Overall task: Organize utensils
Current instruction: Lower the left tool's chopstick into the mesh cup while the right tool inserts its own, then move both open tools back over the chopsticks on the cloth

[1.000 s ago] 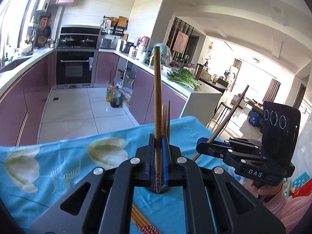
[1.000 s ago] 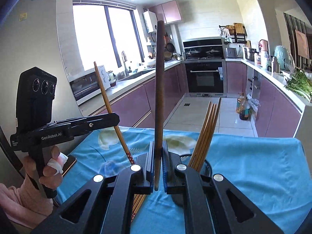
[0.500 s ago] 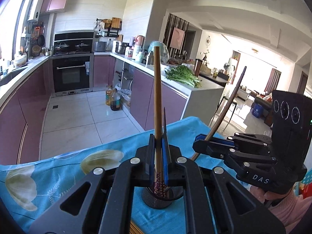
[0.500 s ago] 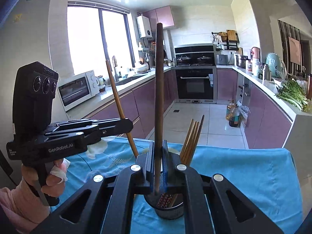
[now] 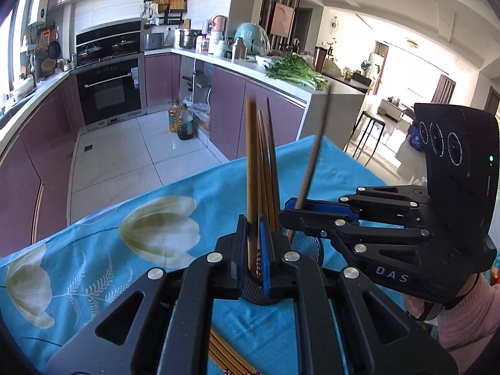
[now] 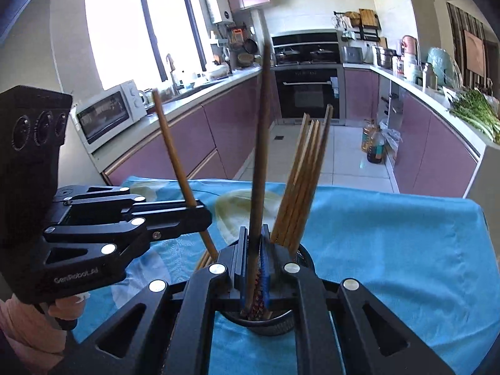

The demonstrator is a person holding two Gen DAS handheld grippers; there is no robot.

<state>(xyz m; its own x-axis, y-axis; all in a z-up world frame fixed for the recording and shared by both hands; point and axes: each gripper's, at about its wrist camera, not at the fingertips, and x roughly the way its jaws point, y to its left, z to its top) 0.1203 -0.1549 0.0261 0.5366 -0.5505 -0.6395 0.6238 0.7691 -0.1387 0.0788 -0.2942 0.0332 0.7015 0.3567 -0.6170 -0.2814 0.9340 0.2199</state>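
1. Left hand-held gripper [image 5: 253, 243] pinches one chopstick [image 5: 251, 168] upright, lower end over the holder [image 5: 307, 245] just beneath.
2. Right hand-held gripper [image 6: 253, 259] likewise clamps another chopstick [image 6: 261, 156], lower end entering the holder.
3. Spare chopsticks [image 5: 226, 357] lie on the tabletop [image 5: 93, 250] below.

A holder [image 6: 300, 257] is standing on the cloth-covered counter [image 6: 390, 243], with a bundle of chopsticks [image 6: 304, 181] leaning inside it. More chopsticks [image 5: 229, 357] are lying on the cloth just before the holder. Behind the counter, a kitchen floor [image 5: 125, 156] is stretching toward an oven [image 6: 307, 90].
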